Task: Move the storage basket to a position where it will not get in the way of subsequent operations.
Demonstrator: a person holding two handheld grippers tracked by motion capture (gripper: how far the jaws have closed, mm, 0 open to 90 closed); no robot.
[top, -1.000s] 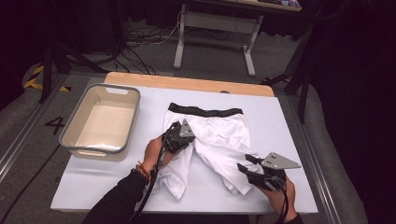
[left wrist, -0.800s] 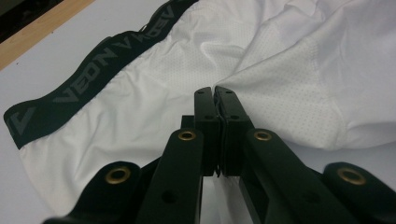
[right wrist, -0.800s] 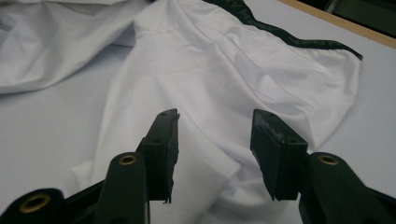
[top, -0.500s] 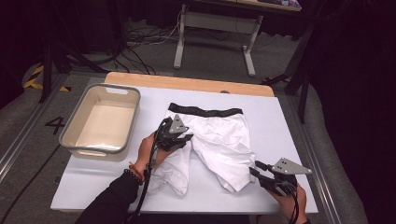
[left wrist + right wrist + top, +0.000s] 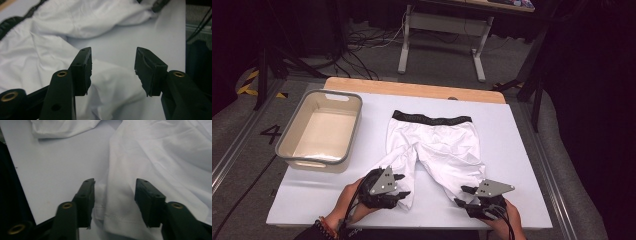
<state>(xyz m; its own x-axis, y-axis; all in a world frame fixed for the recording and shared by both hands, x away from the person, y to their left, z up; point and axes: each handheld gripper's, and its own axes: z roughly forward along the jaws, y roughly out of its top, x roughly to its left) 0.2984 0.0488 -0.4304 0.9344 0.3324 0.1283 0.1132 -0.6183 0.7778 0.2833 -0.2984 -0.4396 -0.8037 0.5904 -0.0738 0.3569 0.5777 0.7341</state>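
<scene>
My left claw [image 5: 399,186] had just been opening, released above one hem of the white shorts [image 5: 434,150] lying flat mid-table. My right claw [image 5: 467,196], reopening, straddled the other hem unclenched.

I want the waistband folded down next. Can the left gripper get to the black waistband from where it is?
Probably yes. The left gripper sits open at the near leg hem of the white shorts, and nothing stands between it and the black waistband; the bin is off to the side.
</scene>
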